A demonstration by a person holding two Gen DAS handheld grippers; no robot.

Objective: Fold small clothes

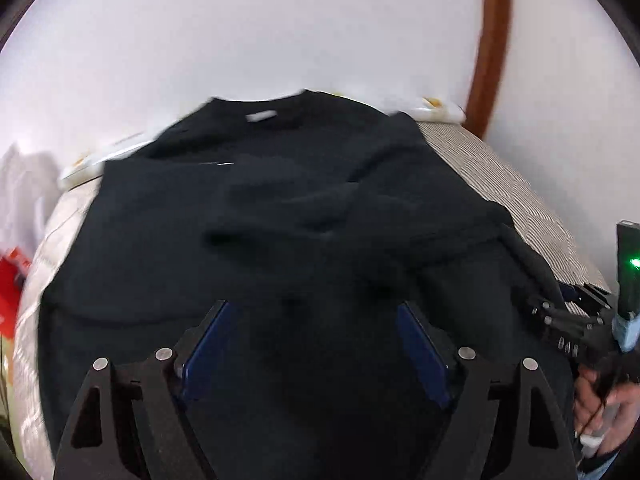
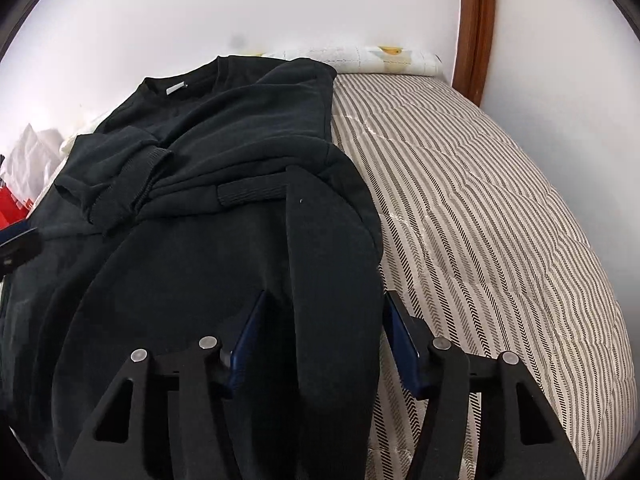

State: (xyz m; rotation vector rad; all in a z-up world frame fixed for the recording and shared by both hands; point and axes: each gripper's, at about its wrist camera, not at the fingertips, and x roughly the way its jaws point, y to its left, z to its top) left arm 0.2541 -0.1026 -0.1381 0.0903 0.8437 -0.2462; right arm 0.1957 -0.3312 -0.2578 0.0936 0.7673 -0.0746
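a black sweatshirt (image 2: pixel 224 152) is spread on the striped bed (image 2: pixel 480 200), sleeves folded in, with the left gripper (image 1: pixel 316 344) held wide apart above it and the right gripper (image 2: pixel 324 332) spread around its right edge.

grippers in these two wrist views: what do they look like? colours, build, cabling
Both the left gripper and right gripper are matte black, with triangular cut-out linkages, silver round pivot pins and dark blue finger pads. Beside the right gripper's handle: a green LED and thin cable.
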